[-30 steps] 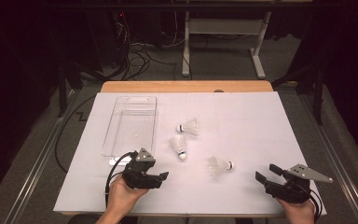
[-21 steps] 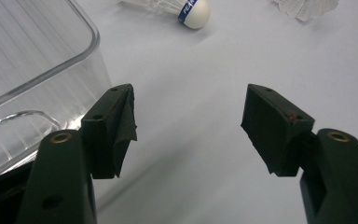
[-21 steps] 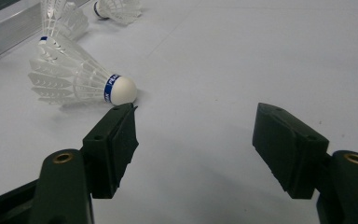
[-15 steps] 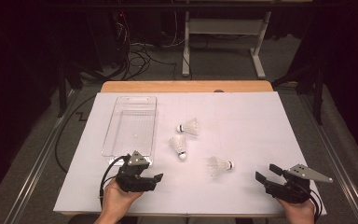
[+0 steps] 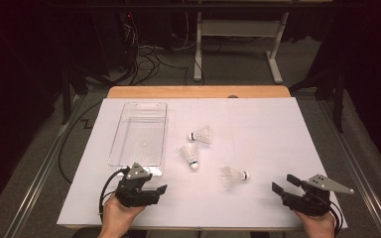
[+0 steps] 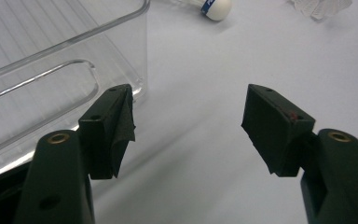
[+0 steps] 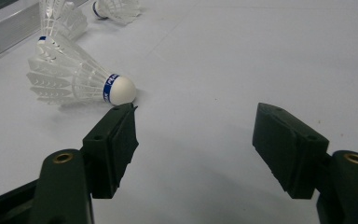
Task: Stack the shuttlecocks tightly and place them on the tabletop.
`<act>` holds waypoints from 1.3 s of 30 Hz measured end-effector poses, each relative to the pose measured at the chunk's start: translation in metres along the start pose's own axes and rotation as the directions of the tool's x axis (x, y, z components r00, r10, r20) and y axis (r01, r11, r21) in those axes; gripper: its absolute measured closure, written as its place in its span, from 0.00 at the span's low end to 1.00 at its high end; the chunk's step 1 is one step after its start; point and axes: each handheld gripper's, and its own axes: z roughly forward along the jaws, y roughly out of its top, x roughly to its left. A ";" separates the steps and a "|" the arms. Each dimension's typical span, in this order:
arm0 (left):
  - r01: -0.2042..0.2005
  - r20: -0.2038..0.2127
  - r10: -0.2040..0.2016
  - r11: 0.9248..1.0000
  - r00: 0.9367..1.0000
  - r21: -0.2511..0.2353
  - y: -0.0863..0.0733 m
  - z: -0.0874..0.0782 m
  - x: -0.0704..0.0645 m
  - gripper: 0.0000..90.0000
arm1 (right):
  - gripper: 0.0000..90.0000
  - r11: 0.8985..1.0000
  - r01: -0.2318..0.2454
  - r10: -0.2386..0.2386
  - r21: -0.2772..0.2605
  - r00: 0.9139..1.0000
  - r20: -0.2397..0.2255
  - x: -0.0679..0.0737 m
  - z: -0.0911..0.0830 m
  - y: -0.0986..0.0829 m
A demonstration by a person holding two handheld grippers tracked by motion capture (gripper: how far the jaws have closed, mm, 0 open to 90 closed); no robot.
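Since a second ago: left gripper [image 5: 159,190] drawn back toward the near table edge, then forward again a little, now just short of the near end of the clear tray [image 5: 124,115]; right gripper [image 5: 282,184] unmoved, well off to the tray's right near the table's front corner.

Counted: three shuttlecocks, two grippers, one tray. Nearest shuttlecock [image 5: 233,175] lying on its side well right of the tray's near end, cork toward the right gripper. Middle shuttlecock [image 5: 190,156] just right of the tray's near half, cork toward the near edge. Far shuttlecock [image 5: 201,134] right of the tray's middle, cork toward the tray. None touching the tray or either gripper.

Both tongs spread wide with nothing between the jaws; in the right gripper view, the nearest shuttlecock's cork just beyond the left jaw tip, apart from it.

White sheet [image 5: 278,129] over a wooden table [image 5: 198,91]. Behind it, dark floor with loose cables [image 5: 149,54] and a white desk frame [image 5: 238,47]; surroundings black.

In the left gripper view, tray cut off at the left edge, one shuttlecock cork at the top, probably the middle one. Blue band lettering too blurred to read.
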 end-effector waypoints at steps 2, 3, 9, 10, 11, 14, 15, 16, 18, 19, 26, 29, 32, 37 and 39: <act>0.006 -0.003 -0.006 1.000 1.000 -0.008 -0.002 -0.002 0.002 0.38 | 0.35 1.000 0.001 -0.001 0.001 1.000 0.000 0.000 0.000 0.000; 0.007 -0.006 -0.008 1.000 1.000 -0.011 -0.002 -0.003 0.002 0.38 | 0.35 1.000 0.000 0.000 0.001 1.000 0.001 0.000 0.000 0.000; 0.010 -0.024 -0.011 0.999 1.000 -0.037 -0.006 -0.008 0.005 0.39 | 0.35 1.000 0.000 0.000 0.001 1.000 0.002 0.000 0.000 0.000; 0.013 -0.027 -0.014 0.999 1.000 -0.039 -0.007 -0.009 0.006 0.39 | 0.35 1.000 0.000 0.000 0.001 1.000 0.003 0.000 0.000 0.000; 0.014 -0.029 -0.015 0.999 0.999 -0.041 -0.008 -0.009 0.006 0.39 | 0.35 1.000 0.000 0.000 0.001 1.000 0.003 0.000 0.000 0.000; 0.015 -0.037 -0.017 0.999 0.999 -0.047 -0.009 -0.011 0.008 0.39 | 0.35 1.000 0.000 0.000 0.001 1.000 0.003 0.000 0.000 0.000; 0.013 -0.039 -0.015 0.999 0.999 -0.047 -0.010 -0.012 0.009 0.39 | 0.35 1.000 0.000 0.000 0.002 1.000 0.003 0.000 0.000 0.000; 0.013 -0.039 -0.015 0.999 0.999 -0.048 -0.010 -0.013 0.009 0.39 | 0.35 1.000 0.000 0.000 0.002 1.000 0.003 0.000 0.000 0.000; 0.016 -0.043 -0.018 0.999 0.999 -0.051 -0.011 -0.014 0.010 0.39 | 0.34 1.000 -0.002 0.002 0.001 1.000 0.003 0.000 0.000 0.000; 0.016 -0.044 -0.018 0.998 0.999 -0.053 -0.012 -0.015 0.011 0.39 | 0.34 1.000 -0.004 0.004 0.001 1.000 0.002 0.000 0.000 0.000; 0.022 -0.061 -0.026 0.998 0.998 -0.064 -0.016 -0.020 0.015 0.39 | 0.34 1.000 -0.006 0.006 -0.001 1.000 0.003 0.000 0.000 0.000; 0.025 -0.065 -0.030 0.997 0.997 -0.071 -0.018 -0.022 0.017 0.39 | 0.34 1.000 -0.006 0.006 -0.001 1.000 0.003 0.000 0.000 0.000; 0.030 -0.063 -0.035 0.996 0.997 -0.078 -0.020 -0.023 0.019 0.39 | 0.34 1.000 -0.007 0.007 -0.001 1.000 0.005 0.000 0.000 0.000; 0.041 -0.067 -0.047 0.995 0.997 -0.087 -0.023 -0.026 0.023 0.38 | 0.34 1.000 -0.007 0.007 -0.001 1.000 0.007 0.000 0.000 0.000; 0.042 -0.073 -0.048 0.995 0.996 -0.092 -0.024 -0.027 0.024 0.38 | 0.34 1.000 -0.007 0.007 -0.001 1.000 0.008 0.000 0.000 0.000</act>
